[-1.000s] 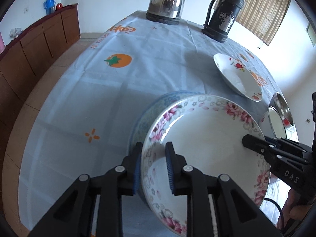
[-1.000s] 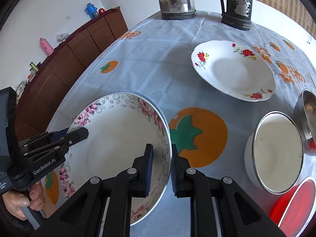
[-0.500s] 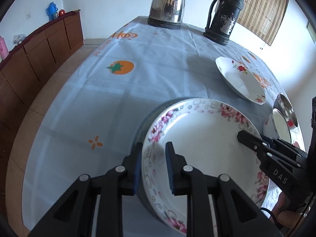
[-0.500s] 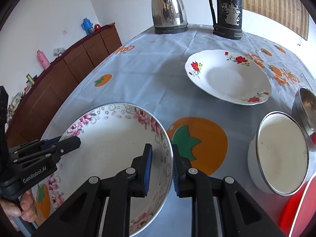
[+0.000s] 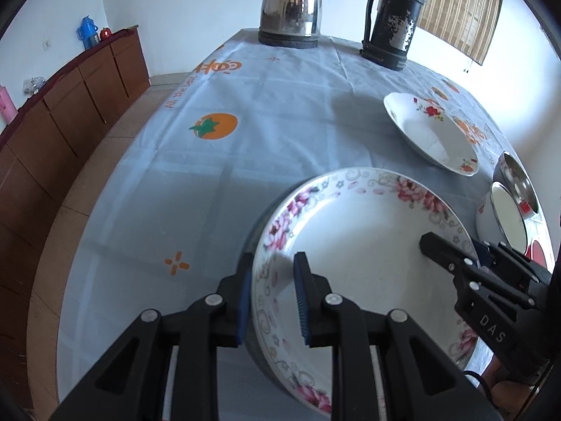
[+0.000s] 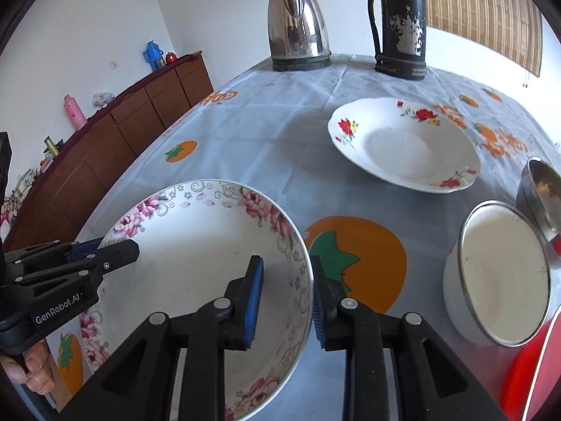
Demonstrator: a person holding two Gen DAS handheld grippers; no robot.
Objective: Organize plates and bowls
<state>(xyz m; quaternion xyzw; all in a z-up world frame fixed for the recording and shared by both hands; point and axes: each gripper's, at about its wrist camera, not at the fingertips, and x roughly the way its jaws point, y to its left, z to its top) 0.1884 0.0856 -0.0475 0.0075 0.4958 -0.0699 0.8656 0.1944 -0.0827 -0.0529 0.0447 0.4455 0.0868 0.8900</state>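
**Two tools on the rim of the pink-flowered plate**

We see a glossy white porcelain plate (image 6: pixel 196 263), deep and round, its rim printed with pink peonies and grey scrolls. It sits near the counter's near edge, on a pale blue tablecloth (image 5: pixel 287 119) with fold creases and orange tomato prints. In the left wrist view a dark, rounded edge shows under the plate's left side; we cannot tell what it is.

Toward the right edge lies a second white plate (image 6: pixel 403 144) with a scalloped rim and red flowers. Nearer, by the right edge, stand a white enamel bowl (image 6: pixel 498 277) with a metal rim and a shiny steel bowl (image 6: pixel 541 189). At the far edge stand a polished steel kettle (image 6: pixel 298 31) and a worn black thermos (image 6: pixel 399 24).

Our left tool (image 5: pixel 271 294) is narrowly parted and clamps the plate's left rim between its ribbed blue pads. Our right tool (image 6: pixel 285 298) straddles the right rim; its jaws have just been opening, and the inner pad stands clear of the porcelain.
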